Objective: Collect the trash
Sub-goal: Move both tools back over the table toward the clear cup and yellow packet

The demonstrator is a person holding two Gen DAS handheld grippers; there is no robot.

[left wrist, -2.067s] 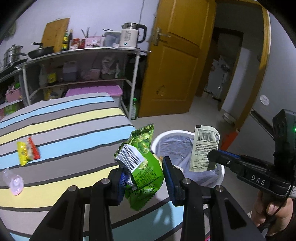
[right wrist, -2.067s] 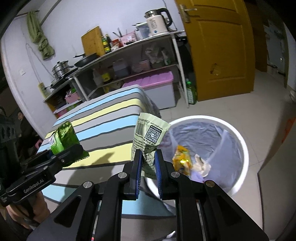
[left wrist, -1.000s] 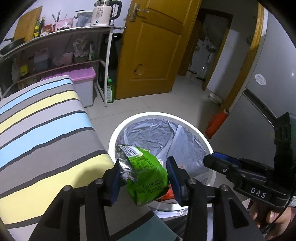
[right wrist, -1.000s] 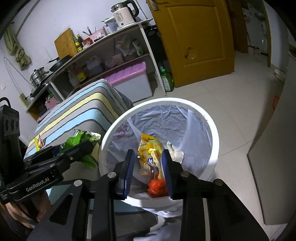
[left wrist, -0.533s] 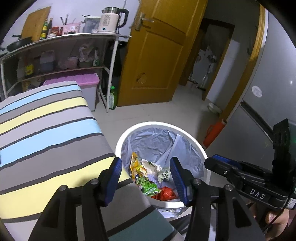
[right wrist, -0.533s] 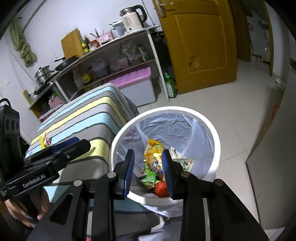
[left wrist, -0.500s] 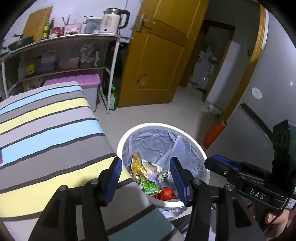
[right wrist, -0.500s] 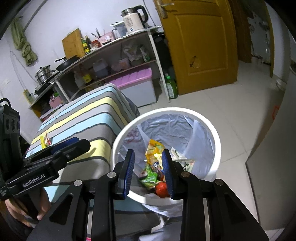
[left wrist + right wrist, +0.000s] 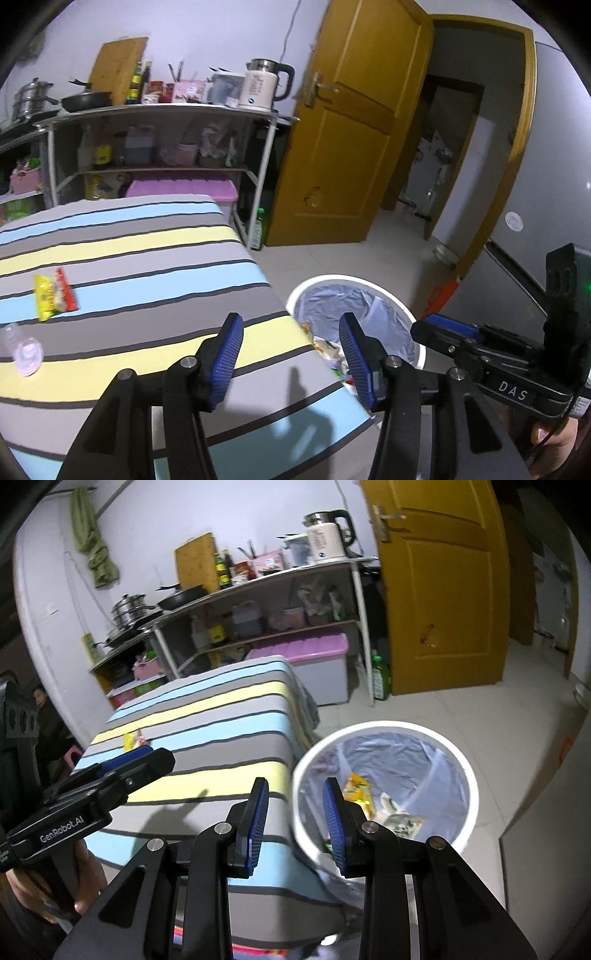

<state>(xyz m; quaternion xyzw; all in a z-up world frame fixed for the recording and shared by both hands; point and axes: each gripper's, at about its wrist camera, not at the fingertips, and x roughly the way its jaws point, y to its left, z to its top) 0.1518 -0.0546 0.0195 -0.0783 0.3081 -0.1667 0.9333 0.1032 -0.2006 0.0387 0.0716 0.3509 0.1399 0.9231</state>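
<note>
A: Where is the trash now?

B: One yellow-and-red snack wrapper (image 9: 54,294) lies flat on the striped table (image 9: 155,258), at the left of the left wrist view; a small clear bottle (image 9: 25,349) lies just below it near the left edge; the rest sits in the white bin (image 9: 384,779), lower right of the right wrist view, close against the table's edge.

A: And the fingers?

B: The left gripper (image 9: 291,360) has its fingers wide apart with nothing between them; they have just been opening further; the right gripper (image 9: 295,821) stands partly apart and equally empty, poised above the bin's near rim.

A: What could go wrong from here?

B: I'd judge the wrapper the awkward one; it lies thin and flat on cloth, so the fingers may pinch the tablecloth with it, or slide over the slick film and close on nothing; the bottle looks round and could roll away at a nudge; and since the two grippers are near each other, one reaching across may knock the other.
</note>
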